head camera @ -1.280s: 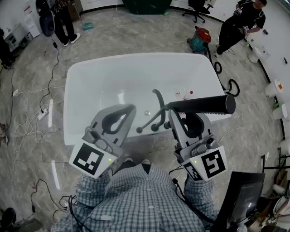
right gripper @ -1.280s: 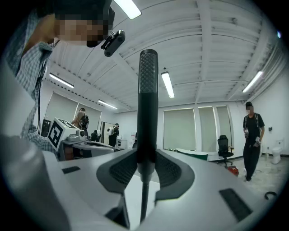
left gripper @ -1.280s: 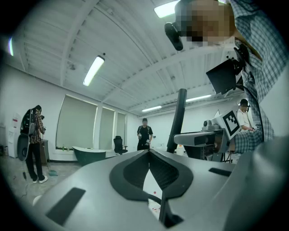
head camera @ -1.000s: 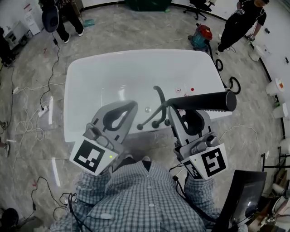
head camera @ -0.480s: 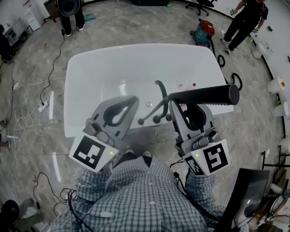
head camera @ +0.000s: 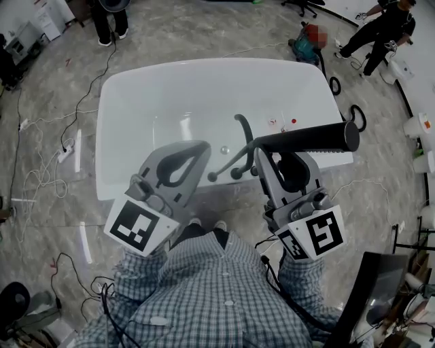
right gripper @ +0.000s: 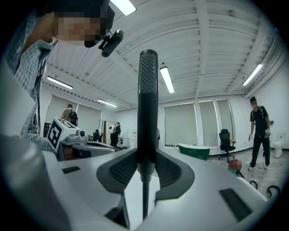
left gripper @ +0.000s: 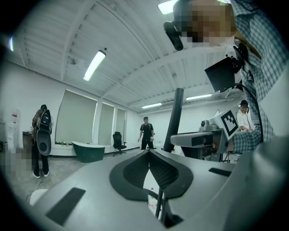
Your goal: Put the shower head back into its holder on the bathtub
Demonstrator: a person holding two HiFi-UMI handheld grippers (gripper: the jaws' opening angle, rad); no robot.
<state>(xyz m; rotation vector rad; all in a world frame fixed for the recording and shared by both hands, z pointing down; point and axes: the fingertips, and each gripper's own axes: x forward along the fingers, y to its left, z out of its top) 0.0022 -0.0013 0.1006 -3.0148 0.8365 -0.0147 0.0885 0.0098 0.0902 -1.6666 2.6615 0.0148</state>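
A white bathtub (head camera: 136, 102) lies below me, with a dark grey tap fixture (head camera: 238, 139) on its near rim. My right gripper (head camera: 262, 155) is shut on the black shower head (head camera: 309, 139), which lies level above the rim and points right. In the right gripper view the shower head (right gripper: 147, 99) stands clamped between the jaws, and its thin hose (right gripper: 144, 196) hangs below. My left gripper (head camera: 197, 149) hovers just left of the fixture, shut and empty. In the left gripper view its pads (left gripper: 159, 169) meet, and the shower head (left gripper: 174, 117) shows as a dark rod beyond.
Cables (head camera: 68, 153) trail over the stone floor left of the tub. People stand at the back left (head camera: 109, 20) and back right (head camera: 380, 30). White pails (head camera: 416, 126) stand at the right, and a dark screen (head camera: 370, 292) at the lower right.
The head view has shifted a little, so the tub sits slightly lower in the frame. Both grippers hold nearly the same places over the near rim, the right one still clamping the shower head.
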